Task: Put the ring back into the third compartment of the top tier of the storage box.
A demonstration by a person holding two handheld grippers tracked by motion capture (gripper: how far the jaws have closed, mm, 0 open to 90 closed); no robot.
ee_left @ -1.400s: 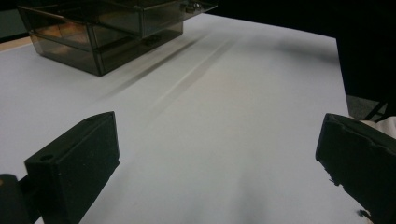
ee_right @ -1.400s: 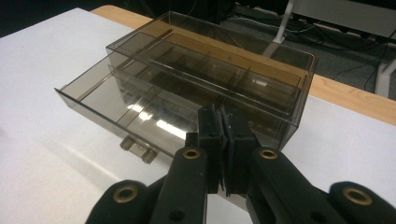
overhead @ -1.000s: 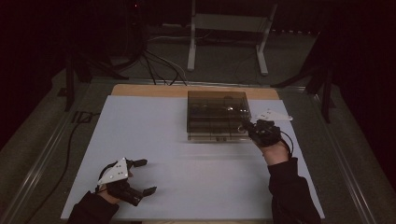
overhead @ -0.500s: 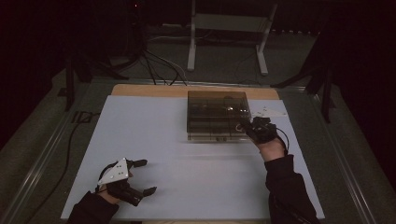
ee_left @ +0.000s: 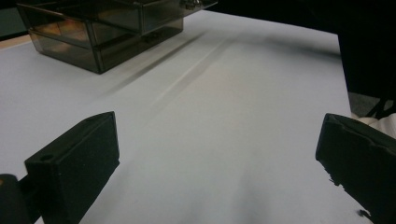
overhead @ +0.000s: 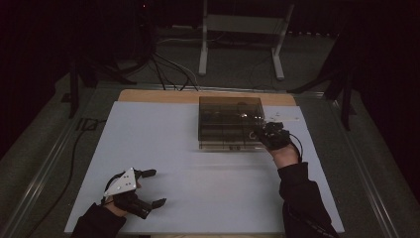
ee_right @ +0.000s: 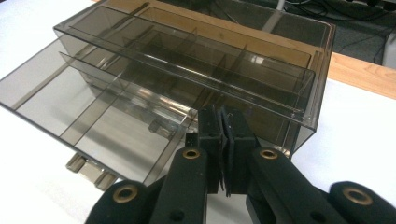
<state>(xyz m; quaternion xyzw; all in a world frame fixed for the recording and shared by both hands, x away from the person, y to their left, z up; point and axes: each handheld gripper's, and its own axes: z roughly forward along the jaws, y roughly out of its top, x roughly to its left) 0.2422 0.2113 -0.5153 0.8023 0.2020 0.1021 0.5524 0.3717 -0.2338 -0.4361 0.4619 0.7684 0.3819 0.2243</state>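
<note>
Right gripper view: jaws pressed together at smoky organizer box [ee_right: 187, 84], grip unclear; left gripper [overhead: 148, 188] wide apart.

1. Left gripper [overhead: 148, 187] rests low at the near left, jaws spread wide, hand [overhead: 121, 198] behind it.
2. Right gripper [ee_right: 223, 122] is extended forward, jaws pressed together, forearm [overhead: 297, 193] stretched out.

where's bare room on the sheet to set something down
The white sheet is bare between the left gripper and the smoky plastic organizer box, and along its far-left side. It is crowded at the box's near-right corner, where the right gripper sits.
</note>
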